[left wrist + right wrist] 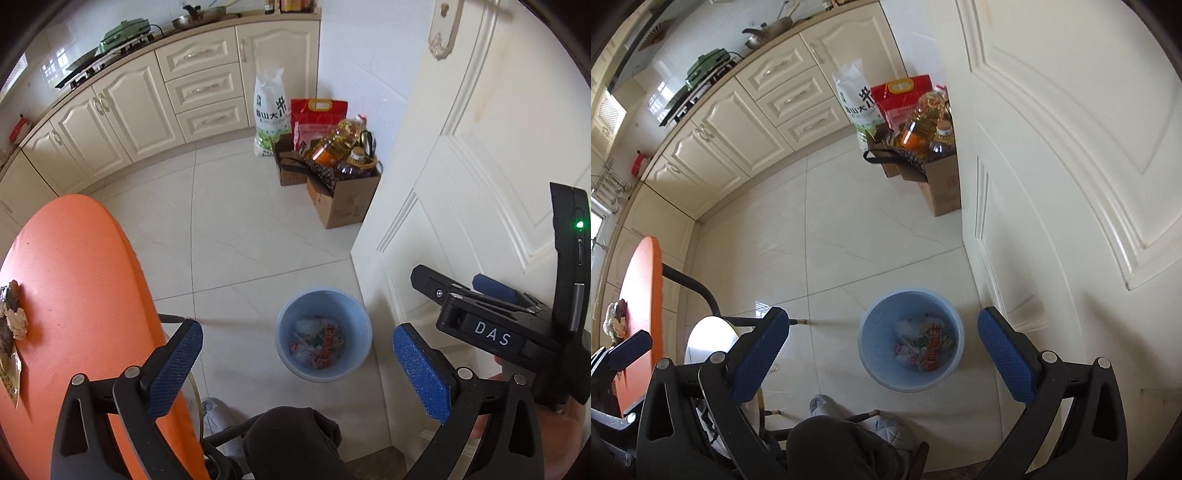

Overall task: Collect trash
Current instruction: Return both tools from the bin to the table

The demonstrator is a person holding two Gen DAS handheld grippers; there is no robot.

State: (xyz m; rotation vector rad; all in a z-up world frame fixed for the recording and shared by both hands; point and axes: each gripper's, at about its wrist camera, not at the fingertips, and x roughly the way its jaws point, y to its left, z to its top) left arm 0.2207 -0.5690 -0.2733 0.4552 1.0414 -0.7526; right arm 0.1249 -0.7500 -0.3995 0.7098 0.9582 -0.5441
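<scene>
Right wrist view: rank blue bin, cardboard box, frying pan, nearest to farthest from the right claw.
1. Blue bin: on the floor just ahead of the open right claw, wrappers inside.
2. Cardboard box: farther across the floor, against the door, holding oil bottles.
3. Frying pan: farthest, up on the counter.

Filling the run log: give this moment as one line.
left tongs: open, empty | right tongs: open, empty | blue bin: on floor below both, wrappers inside | orange table: scraps remain at edge

The bin [910,350] stood on the floor [849,240], wrappers [927,349] inside, table [85,295] to its left, door [480,184] right.
</scene>
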